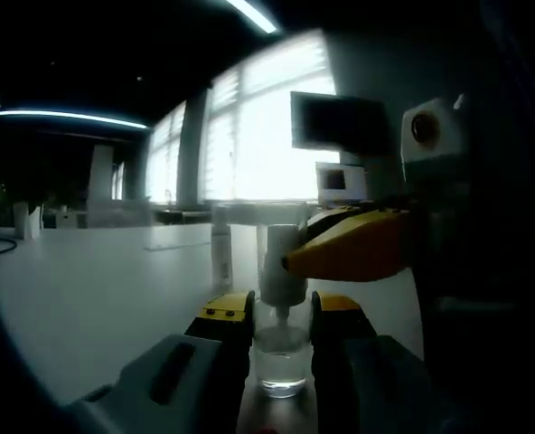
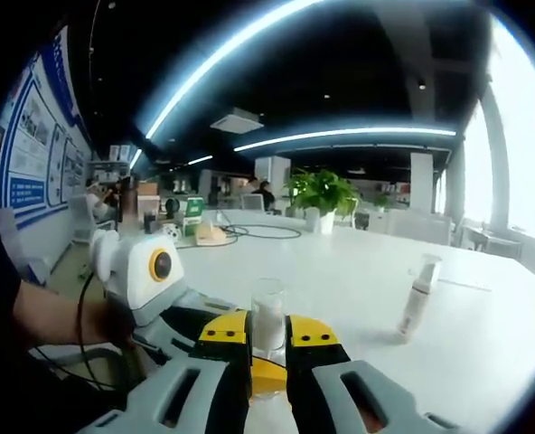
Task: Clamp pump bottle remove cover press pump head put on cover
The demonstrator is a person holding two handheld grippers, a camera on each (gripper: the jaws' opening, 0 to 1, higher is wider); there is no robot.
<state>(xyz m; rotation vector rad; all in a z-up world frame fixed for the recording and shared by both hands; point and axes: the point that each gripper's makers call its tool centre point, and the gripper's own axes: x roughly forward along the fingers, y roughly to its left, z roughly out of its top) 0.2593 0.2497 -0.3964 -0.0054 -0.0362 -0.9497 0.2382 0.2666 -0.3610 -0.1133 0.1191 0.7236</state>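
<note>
1. Where the left gripper (image 1: 280, 318) reaches forward in its own view, its two yellow-tipped jaws stand on either side of the clear pump bottle (image 1: 280, 360) and press against its sides, holding it upright on the white table (image 1: 96, 298).
2. Above those jaws, the white pump collar sits on the bottle neck, with the clear cover (image 1: 280, 246) rising over it.
3. From the right of that view the right gripper (image 1: 290, 262) comes in at cover height, its yellow jaw tip at the lower edge of the cover.
4. Seen in the right gripper view, the right gripper (image 2: 268, 333) has its jaws narrowed on the clear cover (image 2: 268, 316), which stands upright between the yellow tips and looks gripped.
5. Left of it there, the left gripper (image 2: 173, 312) sits low beside the bottle, with a person's hand (image 2: 64, 321) behind it.
6. Well apart on the table (image 2: 358, 271), to the right, a second slim white pump bottle (image 2: 417, 298) stands upright.
7. Farther back, a green potted plant (image 2: 324, 193) rests on the table, and bright windows (image 1: 267, 127) fill the far wall in the left gripper view.
</note>
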